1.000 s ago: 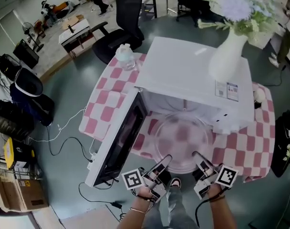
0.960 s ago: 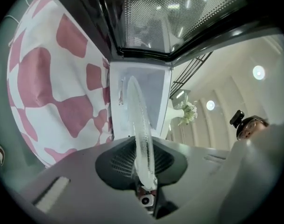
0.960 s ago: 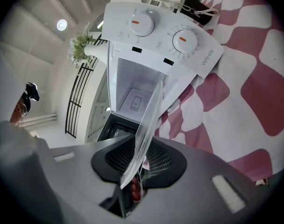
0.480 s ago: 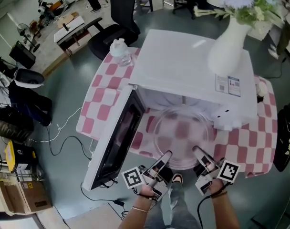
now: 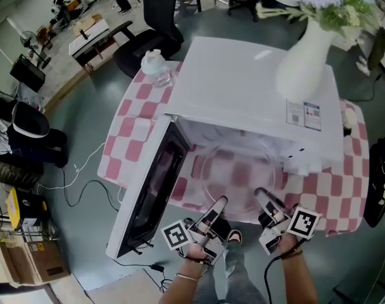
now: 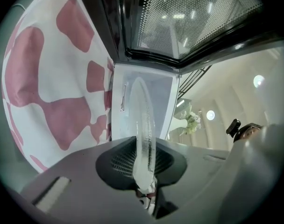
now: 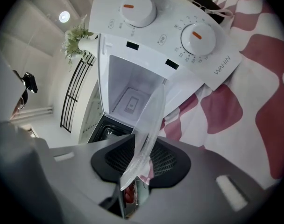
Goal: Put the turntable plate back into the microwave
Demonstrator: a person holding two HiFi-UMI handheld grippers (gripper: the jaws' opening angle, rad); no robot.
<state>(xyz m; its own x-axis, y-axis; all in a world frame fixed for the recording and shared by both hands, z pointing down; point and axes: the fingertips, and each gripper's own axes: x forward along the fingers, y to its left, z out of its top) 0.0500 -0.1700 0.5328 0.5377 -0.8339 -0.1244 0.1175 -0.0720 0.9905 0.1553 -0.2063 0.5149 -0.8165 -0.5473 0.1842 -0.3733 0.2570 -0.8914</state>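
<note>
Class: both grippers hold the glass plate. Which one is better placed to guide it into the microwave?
Probably the right gripper: clamped on the plate, facing the open cavity. The left gripper works beside the open door.

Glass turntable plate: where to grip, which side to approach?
Take the turntable plate by its near rim, from the front, edge-on: it is thin, flat and wide, far edge toward the open microwave. Left gripper and right gripper clamp it there, spaced apart.

Left gripper (image 5: 218,206), right gripper (image 5: 263,198) level, clamped on plate (image 5: 240,173).
</note>
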